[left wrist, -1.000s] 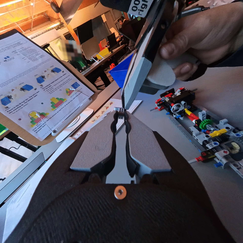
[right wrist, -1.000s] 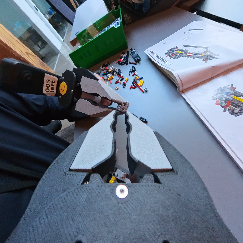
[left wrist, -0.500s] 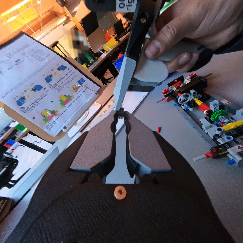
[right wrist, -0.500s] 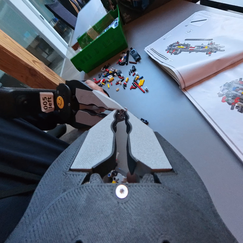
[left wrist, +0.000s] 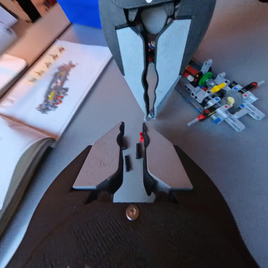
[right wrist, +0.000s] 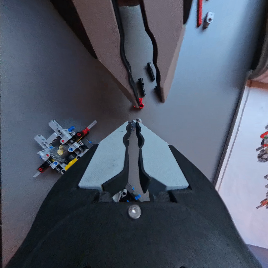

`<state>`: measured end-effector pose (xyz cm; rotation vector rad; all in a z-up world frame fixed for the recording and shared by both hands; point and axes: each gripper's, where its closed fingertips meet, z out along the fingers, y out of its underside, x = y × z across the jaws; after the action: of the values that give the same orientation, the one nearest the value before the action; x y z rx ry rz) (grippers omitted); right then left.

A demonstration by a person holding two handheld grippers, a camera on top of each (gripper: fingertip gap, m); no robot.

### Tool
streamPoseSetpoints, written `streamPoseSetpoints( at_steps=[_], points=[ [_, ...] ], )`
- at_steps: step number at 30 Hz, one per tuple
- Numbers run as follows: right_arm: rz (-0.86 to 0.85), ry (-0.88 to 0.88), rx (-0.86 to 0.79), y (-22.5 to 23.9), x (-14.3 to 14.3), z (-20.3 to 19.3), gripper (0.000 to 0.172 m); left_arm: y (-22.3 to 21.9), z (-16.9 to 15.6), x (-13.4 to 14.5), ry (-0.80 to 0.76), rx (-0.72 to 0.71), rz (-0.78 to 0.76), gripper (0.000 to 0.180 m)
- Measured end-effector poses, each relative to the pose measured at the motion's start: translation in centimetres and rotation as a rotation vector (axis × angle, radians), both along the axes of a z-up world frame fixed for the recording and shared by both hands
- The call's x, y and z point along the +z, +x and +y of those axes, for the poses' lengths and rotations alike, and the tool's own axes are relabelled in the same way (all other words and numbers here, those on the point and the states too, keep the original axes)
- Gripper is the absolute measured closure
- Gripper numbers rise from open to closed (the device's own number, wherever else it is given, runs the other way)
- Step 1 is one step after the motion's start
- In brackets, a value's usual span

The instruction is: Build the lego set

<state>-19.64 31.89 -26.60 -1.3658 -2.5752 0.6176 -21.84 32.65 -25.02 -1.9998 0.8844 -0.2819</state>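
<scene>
My left gripper is open and holds nothing; it hovers low over the grey table. On the table between its fingers lie three short black pins, and a small red connector lies beside its right fingertip. My right gripper points at it tip to tip and is shut on a small grey connector piece. The left wrist view shows that right gripper pinching the grey piece. The right wrist view shows the open left gripper, the pins and the red connector.
A part-built grey, black, red and yellow brick model lies beside the right gripper; it also shows in the right wrist view. An open instruction book lies on the other side. A blue bin stands behind. A red axle lies farther off. My left and right fingertips are right by each other.
The left gripper, earlier shut on the small grey piece while the right closed on it, has opened and let go. The right now holds it alone. Both grippers have tipped down towards the table.
</scene>
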Motion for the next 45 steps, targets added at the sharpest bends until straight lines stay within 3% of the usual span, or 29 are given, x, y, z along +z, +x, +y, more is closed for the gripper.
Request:
streamPoseSetpoints(
  at_steps=[5,14,23,30,45],
  points=[
    [-0.021,0.072,0.088,-0.1,-1.4,-0.3,0.168,0.9,-0.4,-1.5,-0.102,-0.038,0.002,0.157],
    [-0.006,0.075,0.063,-0.8,-1.1,0.4,0.168,1.5,-0.8,-3.2,-0.151,-0.061,0.061,0.159],
    [-0.154,-0.252,-0.028,-0.5,-0.2,-0.9,0.168,2.6,-1.0,-2.7,-0.099,-0.123,0.079,0.159],
    [-0.189,-0.331,-0.073,-0.2,-0.3,-0.9,0.168,2.8,-0.7,-3.0,-0.153,-0.095,0.028,0.168],
    [-0.111,-0.177,-0.103,-0.5,0.2,1.0,0.162,2.7,-0.2,-3.6,-0.270,-0.031,-0.030,0.175]
  ],
)
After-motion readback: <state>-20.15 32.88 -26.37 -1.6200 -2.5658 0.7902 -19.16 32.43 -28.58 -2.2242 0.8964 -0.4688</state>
